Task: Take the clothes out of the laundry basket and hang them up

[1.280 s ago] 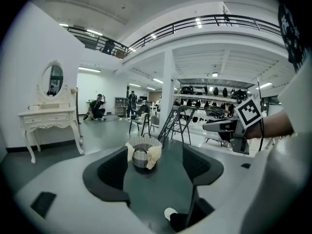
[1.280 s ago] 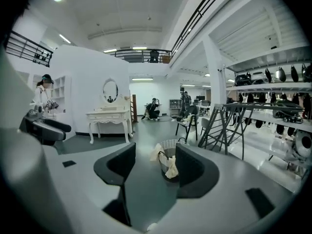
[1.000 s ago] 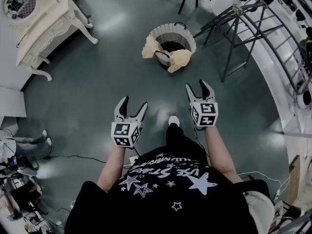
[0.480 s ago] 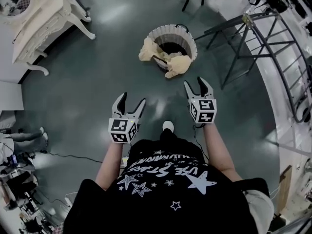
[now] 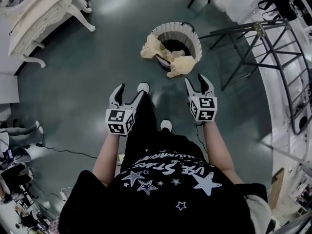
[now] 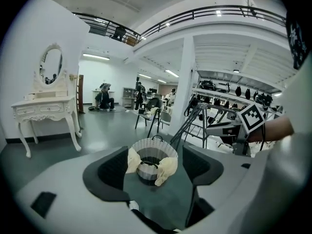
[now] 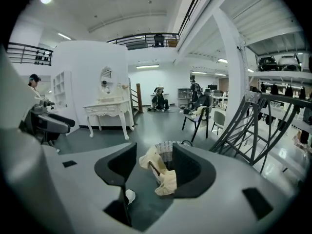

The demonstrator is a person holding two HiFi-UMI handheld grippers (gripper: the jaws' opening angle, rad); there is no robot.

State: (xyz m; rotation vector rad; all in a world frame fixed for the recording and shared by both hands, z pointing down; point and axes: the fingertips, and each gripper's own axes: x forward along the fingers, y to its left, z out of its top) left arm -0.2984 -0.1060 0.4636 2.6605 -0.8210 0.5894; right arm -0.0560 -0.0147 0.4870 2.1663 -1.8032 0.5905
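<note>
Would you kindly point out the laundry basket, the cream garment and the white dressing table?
laundry basket (image 5: 195, 36), head view, white rim.
cream garment (image 5: 183, 65), head view, draped part.
dressing table (image 5: 38, 11), head view, tabletop.

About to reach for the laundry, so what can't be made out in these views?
Laundry basket interior, head view: dark, and the cream clothes draped over its rim cover part; garment count unclear.
Basket's right side, right gripper view: behind a finger.
Metal rack, head view: cut off by the right edge.
</note>
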